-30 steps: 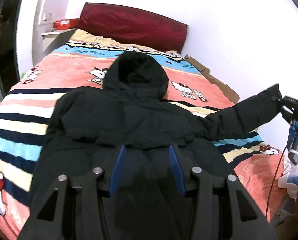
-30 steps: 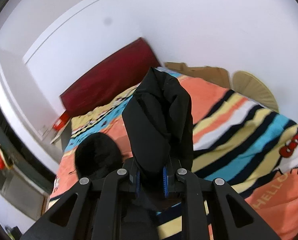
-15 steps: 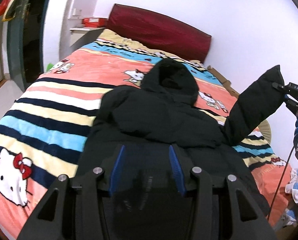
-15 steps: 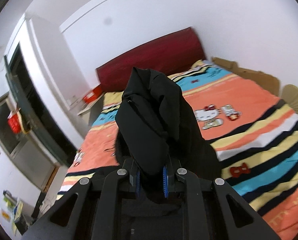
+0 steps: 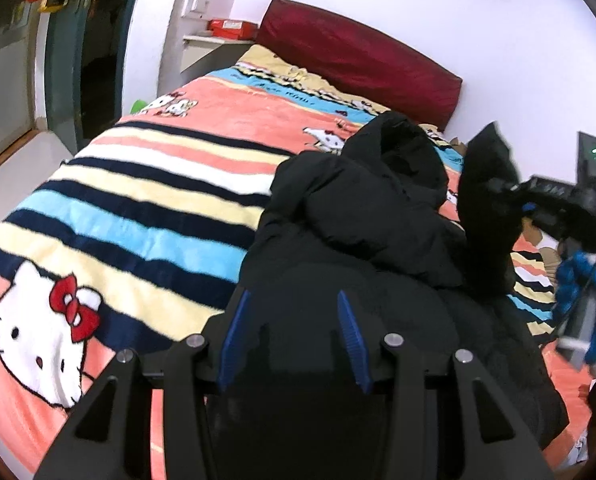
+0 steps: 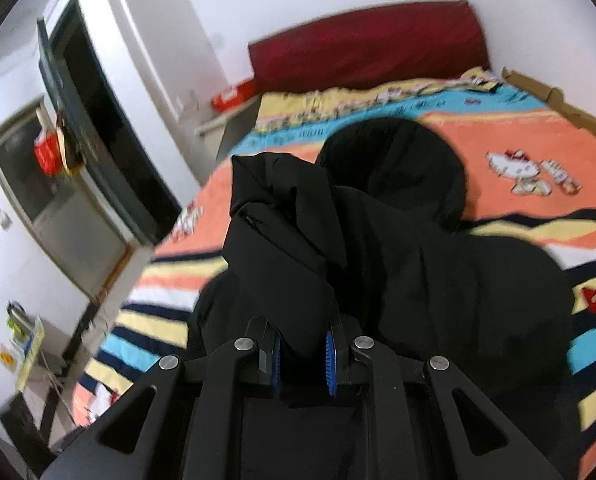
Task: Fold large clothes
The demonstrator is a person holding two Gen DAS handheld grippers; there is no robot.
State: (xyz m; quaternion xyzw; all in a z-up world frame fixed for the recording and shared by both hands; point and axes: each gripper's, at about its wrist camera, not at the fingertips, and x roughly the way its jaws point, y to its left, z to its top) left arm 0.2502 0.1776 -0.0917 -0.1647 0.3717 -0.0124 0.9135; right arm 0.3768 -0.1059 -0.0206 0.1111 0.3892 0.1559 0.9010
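Cartoon cats with red bows dot the striped blanket point(image 5: 138, 208); its letters are too blurry to read. Right gripper point(image 6: 303, 354) pinches the black coat's point(image 5: 362, 232) sleeve point(image 6: 274, 248). Left gripper point(image 5: 294, 336) gapes wide, holding nothing.

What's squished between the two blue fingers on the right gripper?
The black jacket's sleeve: the right gripper is pinched shut on it, lifted over the jacket. The right wrist view shows it.

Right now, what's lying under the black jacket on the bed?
The black jacket lies on a striped cartoon-cat blanket spread over the bed. The blanket's pattern beneath the jacket is covered. One sleeve is lifted off it, clamped in the right gripper.
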